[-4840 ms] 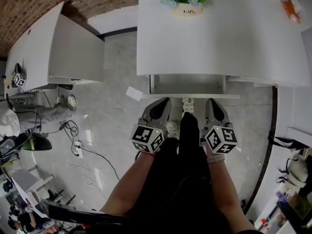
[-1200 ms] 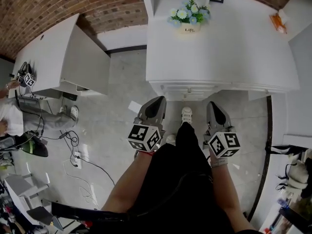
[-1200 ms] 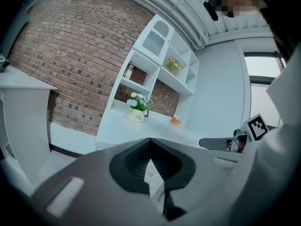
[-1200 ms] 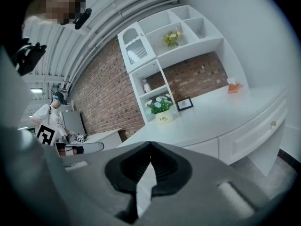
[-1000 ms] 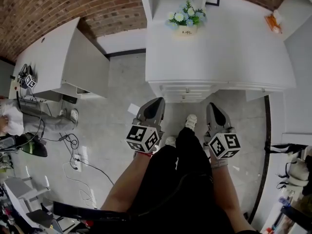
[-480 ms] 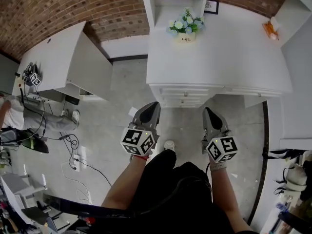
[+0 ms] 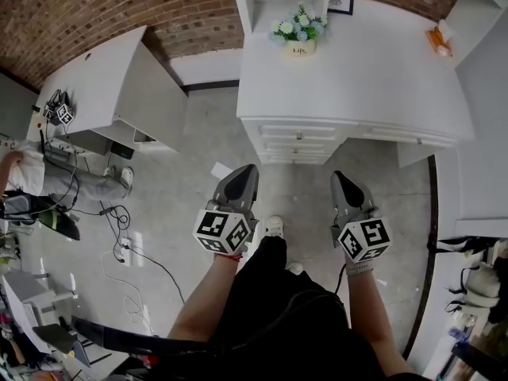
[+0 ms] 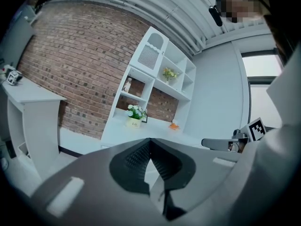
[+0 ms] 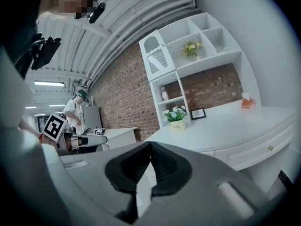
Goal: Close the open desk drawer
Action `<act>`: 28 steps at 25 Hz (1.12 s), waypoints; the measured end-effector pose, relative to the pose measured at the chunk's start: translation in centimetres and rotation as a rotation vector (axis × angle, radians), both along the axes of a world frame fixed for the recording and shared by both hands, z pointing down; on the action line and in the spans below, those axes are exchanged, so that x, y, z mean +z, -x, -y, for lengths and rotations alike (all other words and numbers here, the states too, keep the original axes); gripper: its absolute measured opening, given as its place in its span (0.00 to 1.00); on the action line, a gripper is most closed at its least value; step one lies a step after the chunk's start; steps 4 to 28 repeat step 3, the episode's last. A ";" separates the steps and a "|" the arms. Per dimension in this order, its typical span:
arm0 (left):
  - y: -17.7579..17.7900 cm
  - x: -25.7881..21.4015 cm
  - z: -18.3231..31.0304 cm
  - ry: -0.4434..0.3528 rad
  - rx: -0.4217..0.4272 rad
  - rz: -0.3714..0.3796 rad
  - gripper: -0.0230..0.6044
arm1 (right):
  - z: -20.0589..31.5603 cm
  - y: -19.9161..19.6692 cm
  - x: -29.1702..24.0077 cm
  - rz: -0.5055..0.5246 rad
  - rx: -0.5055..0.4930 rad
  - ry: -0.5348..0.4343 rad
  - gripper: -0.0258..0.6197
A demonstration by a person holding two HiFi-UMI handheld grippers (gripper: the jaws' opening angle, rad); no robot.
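**Drawer shut, both tongs backed off.**

Head view: the drawer (image 7: 295, 131) now sits flush in the front of the worktop (image 7: 357, 78) at 12 o'clock, where a few seconds ago it stood pulled out. The left tongs (image 7: 247, 171) and right tongs (image 7: 340, 178) have drawn back toward 6 o'clock and hang over the floor (image 7: 198, 165), well apart from that front.
Left gripper view: the left tongs (image 8: 149, 145) are clenched tip to tip on nothing, with the flowers (image 8: 136, 111) on the worktop beyond them at 12 o'clock.
Right gripper view: the right tongs (image 9: 150, 147) are likewise clenched and empty, the worktop stretching off toward 2 o'clock.
With the drawer home and both tongs clear, I judge the task finished, with nothing left to push.
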State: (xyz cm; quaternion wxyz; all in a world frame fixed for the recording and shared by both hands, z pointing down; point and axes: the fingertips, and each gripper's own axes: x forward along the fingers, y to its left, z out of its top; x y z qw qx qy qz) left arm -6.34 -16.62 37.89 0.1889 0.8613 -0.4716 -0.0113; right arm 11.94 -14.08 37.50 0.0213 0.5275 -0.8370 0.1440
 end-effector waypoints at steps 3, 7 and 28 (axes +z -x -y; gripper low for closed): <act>0.3 -0.3 -1.9 0.001 -0.018 -0.005 0.04 | -1.9 0.1 -0.5 -0.005 -0.011 -0.007 0.04; 0.3 -0.3 -1.9 0.001 -0.018 -0.005 0.04 | -1.9 0.1 -0.5 -0.005 -0.011 -0.007 0.04; 0.3 -0.3 -1.9 0.001 -0.018 -0.005 0.04 | -1.9 0.1 -0.5 -0.005 -0.011 -0.007 0.04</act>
